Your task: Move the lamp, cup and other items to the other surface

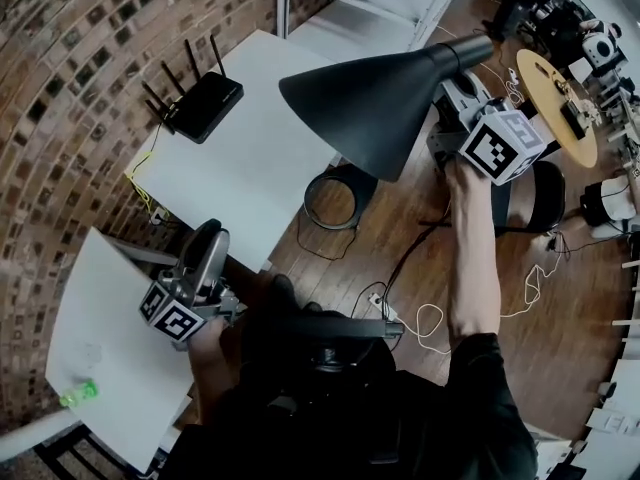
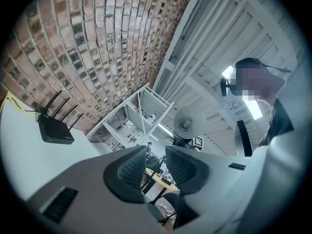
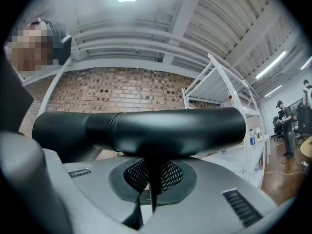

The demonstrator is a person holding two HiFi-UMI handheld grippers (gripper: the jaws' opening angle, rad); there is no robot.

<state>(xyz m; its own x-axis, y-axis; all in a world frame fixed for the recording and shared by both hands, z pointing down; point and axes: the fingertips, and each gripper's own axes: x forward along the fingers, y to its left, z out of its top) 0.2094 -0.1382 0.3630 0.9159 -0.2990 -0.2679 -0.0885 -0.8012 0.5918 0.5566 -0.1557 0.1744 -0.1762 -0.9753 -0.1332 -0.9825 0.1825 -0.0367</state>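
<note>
Our right tool (image 3: 152,175) was closed tight on the lamp (image 1: 375,103), and we held it in the air at the edge of the white counter (image 1: 250,158). Our left tool (image 2: 155,165) stood open and empty.

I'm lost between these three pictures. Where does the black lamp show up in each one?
Head view: lamp in the upper middle, shade opening toward the lower left.
Left gripper view: lamp right of centre, small, its shade mouth facing the camera.
Right gripper view: lamp spans the middle, its stem clamped in the right gripper.
Shared landmark: brick wall.
</note>
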